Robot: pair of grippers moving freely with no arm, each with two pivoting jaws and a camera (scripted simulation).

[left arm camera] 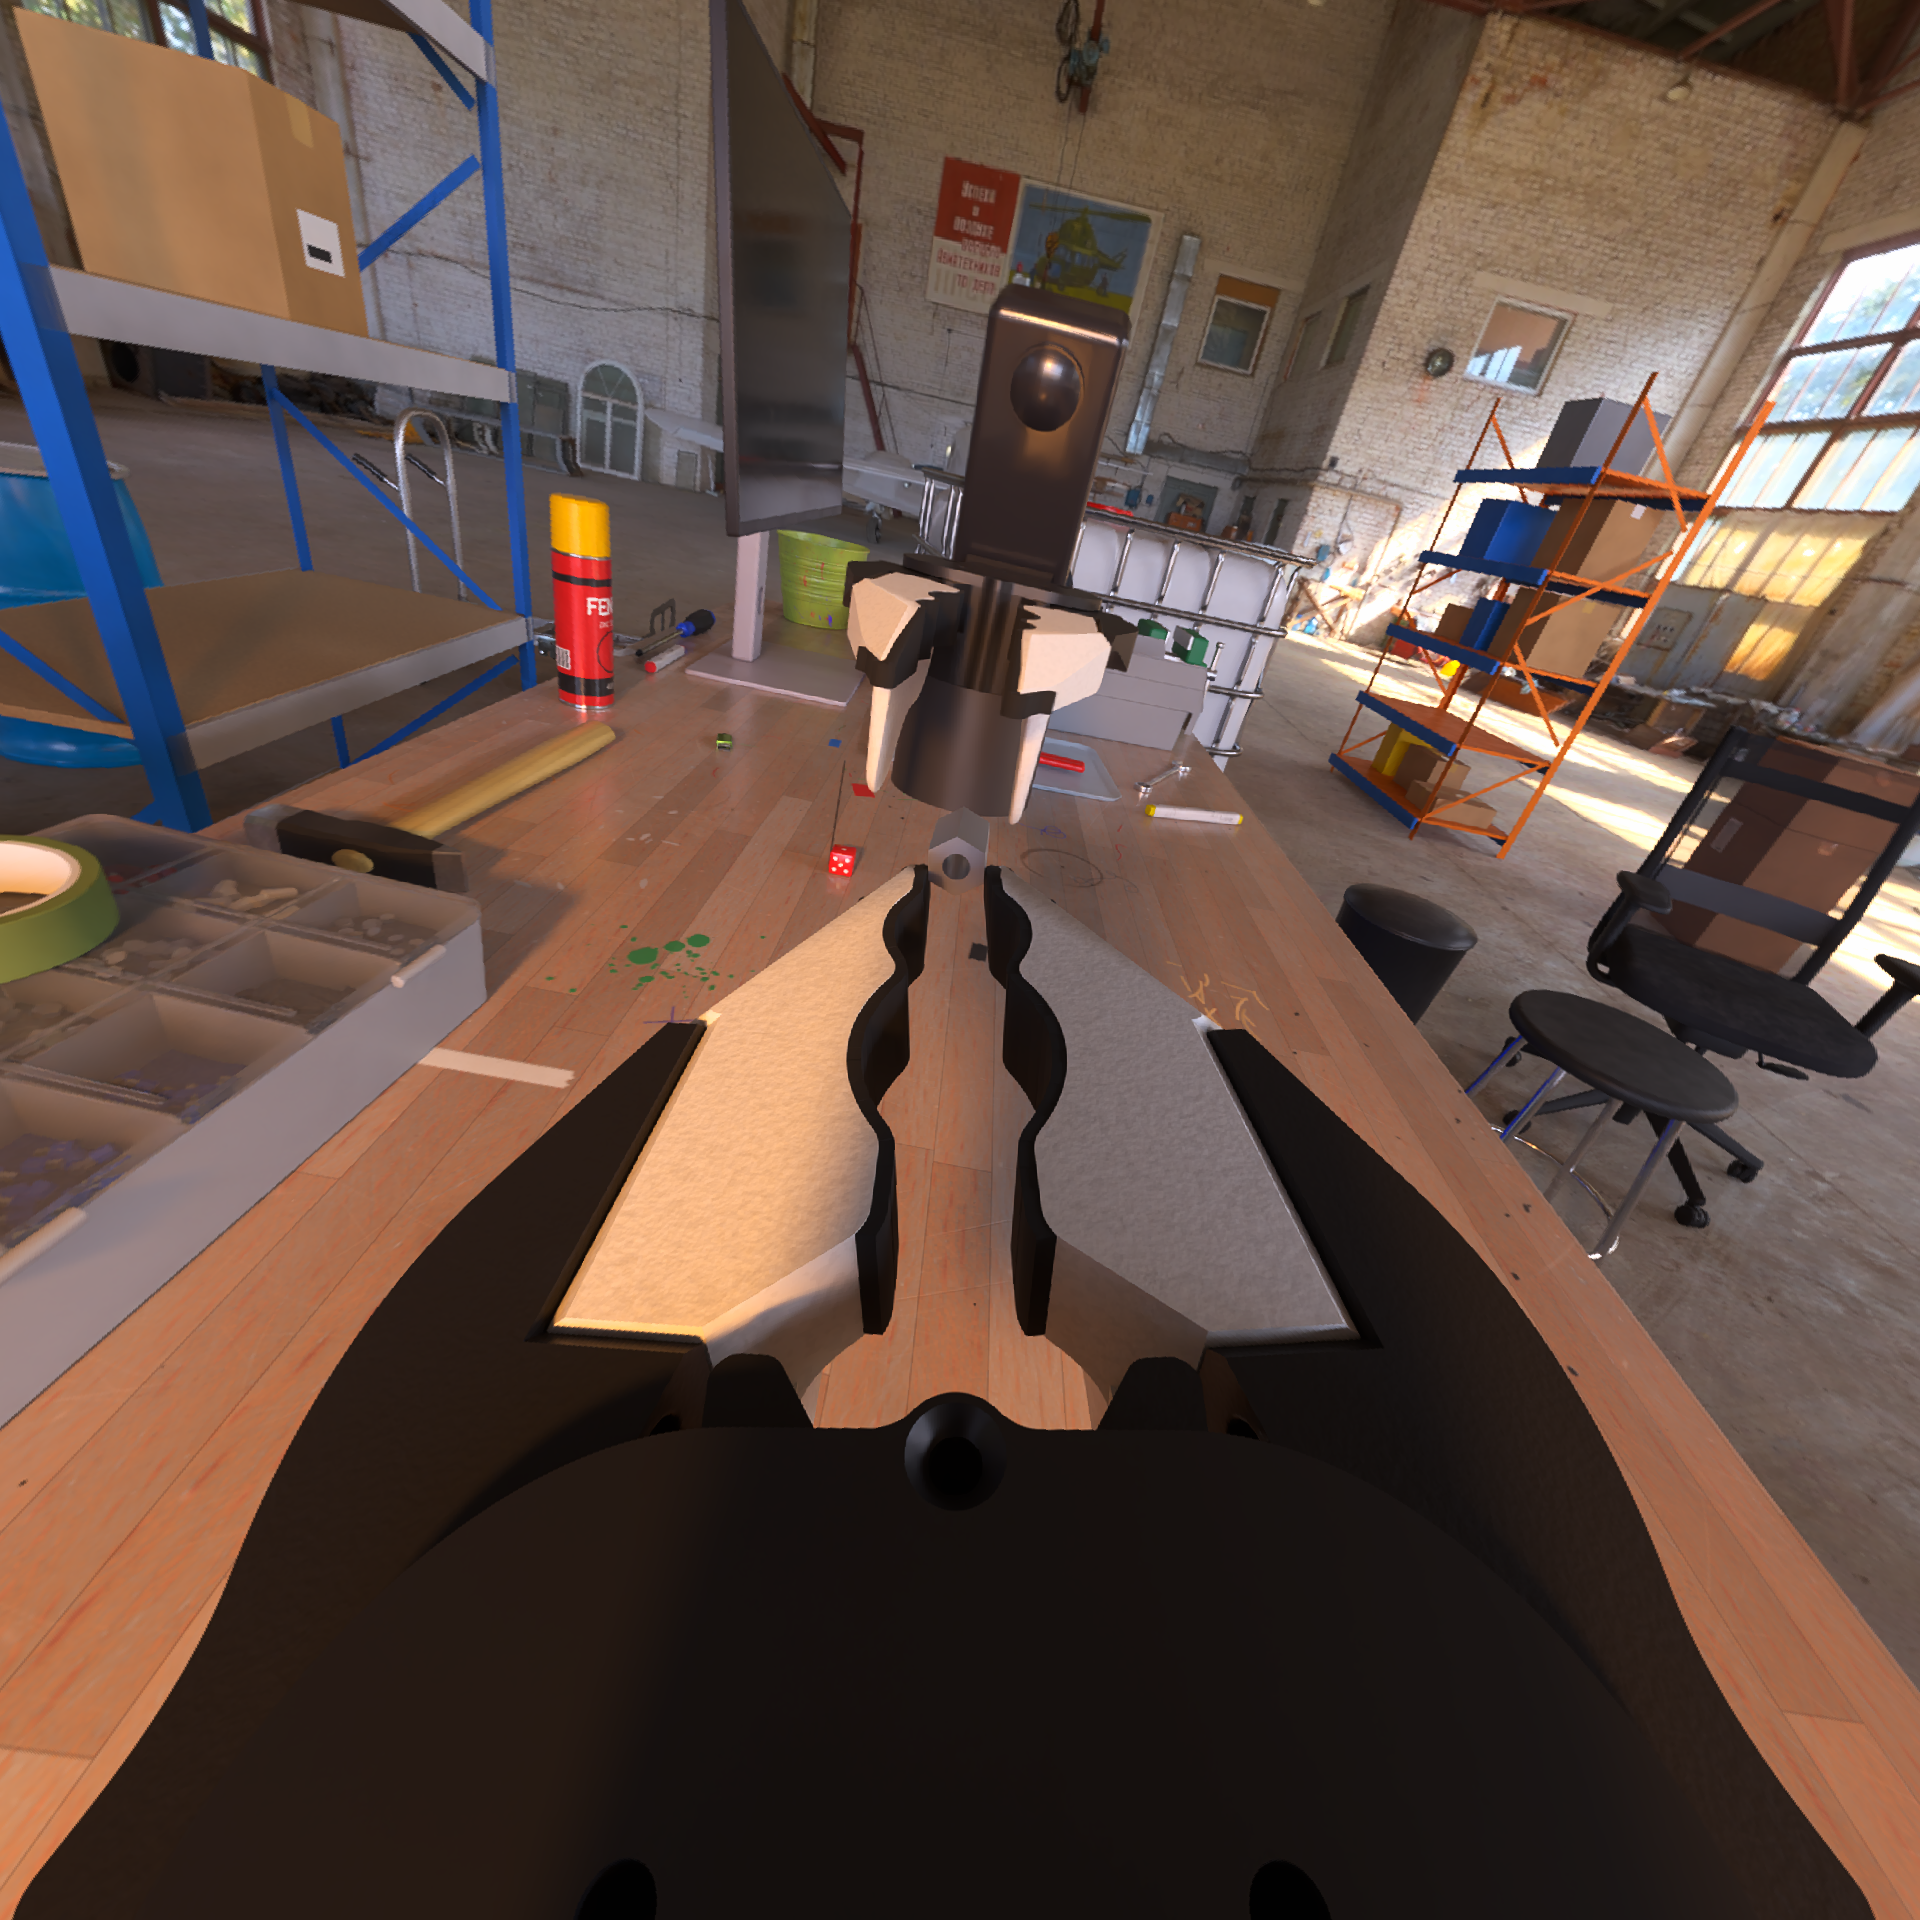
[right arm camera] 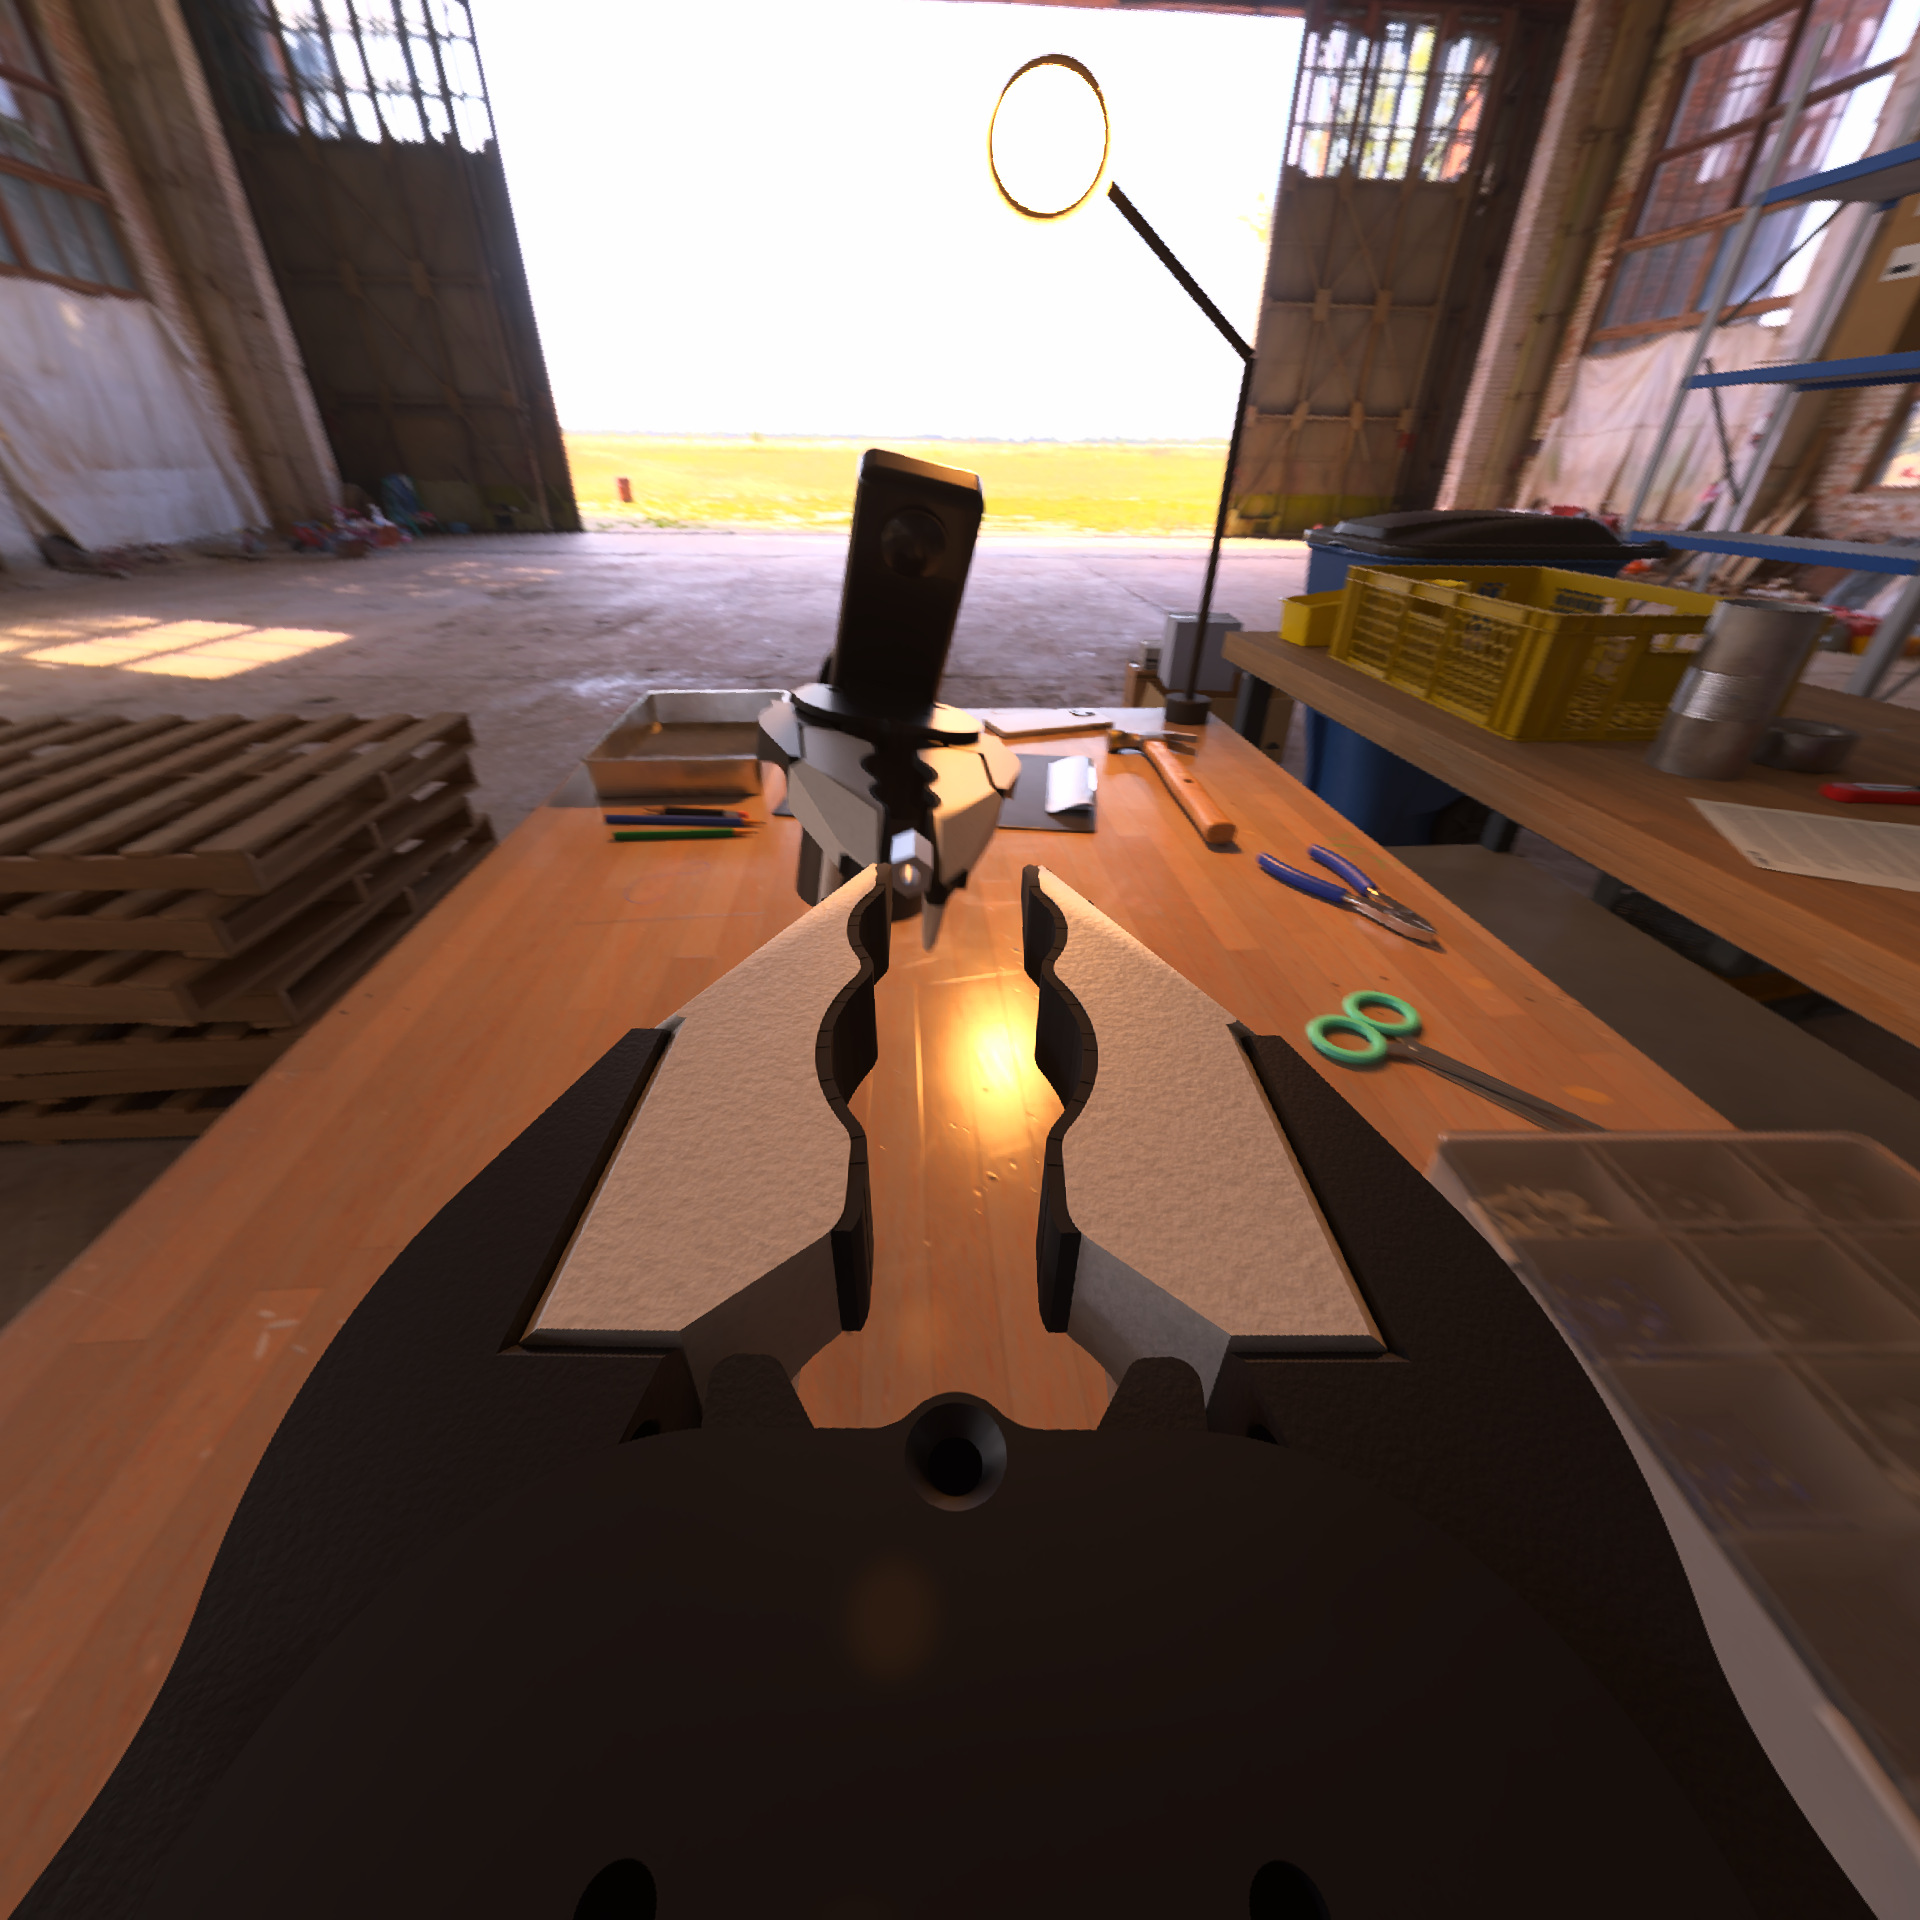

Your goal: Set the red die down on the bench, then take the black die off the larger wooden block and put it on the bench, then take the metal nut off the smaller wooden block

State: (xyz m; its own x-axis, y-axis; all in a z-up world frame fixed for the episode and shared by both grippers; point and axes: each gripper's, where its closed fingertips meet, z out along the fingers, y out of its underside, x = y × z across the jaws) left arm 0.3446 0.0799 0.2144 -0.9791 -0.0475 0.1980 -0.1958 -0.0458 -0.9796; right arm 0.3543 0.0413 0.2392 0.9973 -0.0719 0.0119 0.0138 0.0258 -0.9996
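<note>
My left gripper [left arm camera: 955, 875] is shut on the metal nut [left arm camera: 951, 858], a small grey hex nut pinched at the fingertips above the wooden bench [left arm camera: 727, 852]. The red die [left arm camera: 842, 861] lies on the bench just left of the nut. My right gripper [left arm camera: 951, 800] faces me just beyond the nut, fingers apart and empty. In the right wrist view my right gripper [right arm camera: 956, 883] is open, and the left gripper [right arm camera: 906, 881] ahead holds the nut [right arm camera: 910, 860]. A small dark square [left arm camera: 977, 951] lies on the bench; I cannot tell what it is. No wooden blocks show.
A clear parts organiser [left arm camera: 208, 1018] with a green tape roll, a hammer [left arm camera: 353, 847] and a spray can [left arm camera: 582, 603] stand at the left. Stools [left arm camera: 1621, 1060] are off the right edge. Scissors [right arm camera: 1361, 1029], blue pliers [right arm camera: 1340, 883] and a metal tray [right arm camera: 675, 743] lie on the bench.
</note>
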